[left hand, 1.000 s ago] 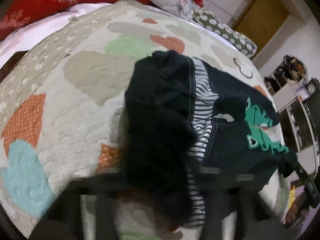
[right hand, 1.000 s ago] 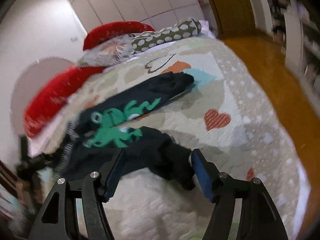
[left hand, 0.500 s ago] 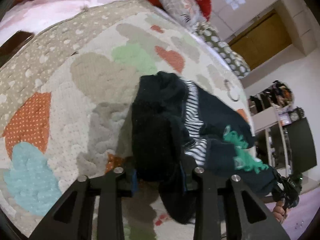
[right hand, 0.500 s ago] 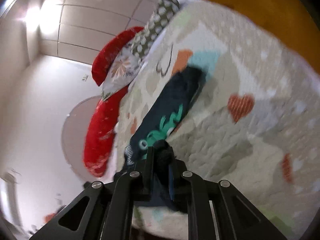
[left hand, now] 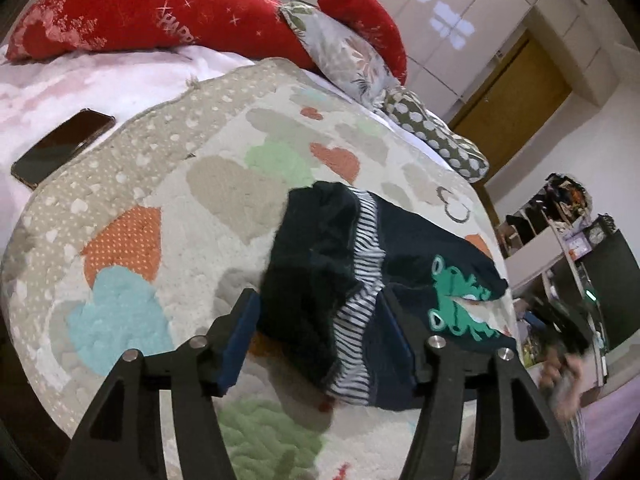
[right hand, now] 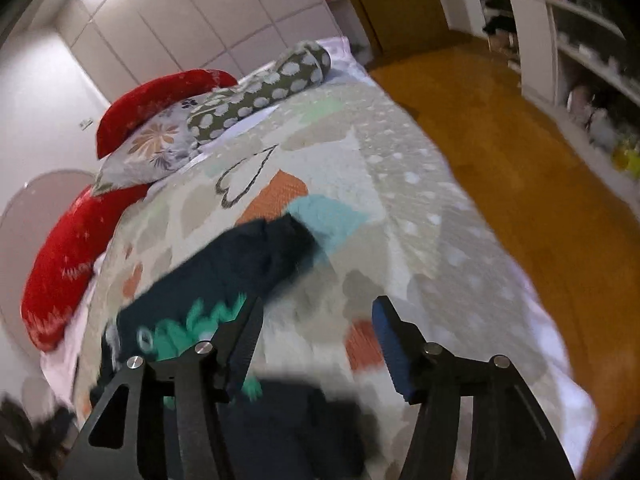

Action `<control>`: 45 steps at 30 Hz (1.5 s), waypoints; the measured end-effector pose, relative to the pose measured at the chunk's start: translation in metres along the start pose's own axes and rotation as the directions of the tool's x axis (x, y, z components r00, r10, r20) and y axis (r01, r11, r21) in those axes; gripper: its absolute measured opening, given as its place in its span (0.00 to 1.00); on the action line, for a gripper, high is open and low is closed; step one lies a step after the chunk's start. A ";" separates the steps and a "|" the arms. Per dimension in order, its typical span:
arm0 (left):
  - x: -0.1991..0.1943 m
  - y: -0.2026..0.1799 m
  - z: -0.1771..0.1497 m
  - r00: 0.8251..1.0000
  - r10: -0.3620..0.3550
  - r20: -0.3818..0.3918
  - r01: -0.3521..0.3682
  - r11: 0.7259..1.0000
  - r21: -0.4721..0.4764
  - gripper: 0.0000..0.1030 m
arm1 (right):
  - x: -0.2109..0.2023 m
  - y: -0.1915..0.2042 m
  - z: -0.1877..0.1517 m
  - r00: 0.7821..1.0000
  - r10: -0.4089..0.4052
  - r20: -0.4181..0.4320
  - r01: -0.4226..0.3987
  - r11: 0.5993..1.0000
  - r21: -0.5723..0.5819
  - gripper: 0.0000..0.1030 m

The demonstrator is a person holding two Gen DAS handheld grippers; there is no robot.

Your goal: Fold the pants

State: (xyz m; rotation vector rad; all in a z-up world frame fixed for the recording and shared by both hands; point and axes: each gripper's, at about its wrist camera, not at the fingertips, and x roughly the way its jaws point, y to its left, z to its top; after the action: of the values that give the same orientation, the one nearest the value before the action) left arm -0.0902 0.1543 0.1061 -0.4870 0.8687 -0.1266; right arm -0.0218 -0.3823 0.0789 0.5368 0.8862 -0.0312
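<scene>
Pants [left hand: 320, 280] lie half-folded on the bed [left hand: 168, 208] (frog print up); your left gripper [left hand: 320, 340] and right gripper [right hand: 316, 340] have just opened their jaws, releasing them.

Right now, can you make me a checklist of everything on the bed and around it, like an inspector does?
Surface: quilt with coloured hearts, covering the bed.
Job's things: dark pants with striped waistband and green frog, bunched up, not yet neat.
Clutter: phone on the white sheet; red pillows; spotted cushion.
Grippers: left gripper open, its jaws just opened, pants between them; right gripper open, just opened, nothing gripped.
Cables: nothing seen.
Surroundings: wooden floor, shelves.
</scene>
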 end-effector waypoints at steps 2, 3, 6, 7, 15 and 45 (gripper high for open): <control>0.001 0.000 -0.002 1.000 0.002 -0.009 -0.002 1.000 0.001 0.58 | 0.037 -0.003 0.014 0.998 0.015 -0.053 -0.011 0.997 0.080 0.60; 0.001 0.000 -0.004 1.000 0.007 -0.014 -0.007 1.000 0.001 0.58 | 0.054 -0.003 0.021 0.997 0.028 -0.065 -0.019 0.992 0.122 0.60; 0.004 0.005 -0.008 0.999 0.007 -0.037 -0.007 1.000 -0.015 0.58 | 0.086 0.003 0.029 0.994 0.031 -0.102 -0.013 0.985 0.171 0.35; 0.005 0.006 -0.011 0.999 0.005 -0.043 -0.006 1.000 -0.019 0.58 | 0.091 0.004 0.029 0.990 0.064 -0.126 -0.041 0.983 0.177 0.17; 0.014 0.015 -0.018 0.997 -0.022 -0.073 0.018 0.998 -0.053 0.58 | 0.049 0.009 0.018 0.998 0.009 -0.063 -0.003 0.997 0.081 0.08; 0.129 -0.087 0.082 0.973 0.055 -0.223 0.008 0.962 0.275 0.76 | 0.066 0.077 0.014 0.985 -0.081 -0.154 0.014 0.921 -0.389 0.48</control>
State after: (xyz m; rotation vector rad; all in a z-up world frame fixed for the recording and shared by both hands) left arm 0.0628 0.0677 0.1002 -0.2034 1.0639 -0.2816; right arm 0.0499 -0.3090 0.0704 0.1469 1.0391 0.1455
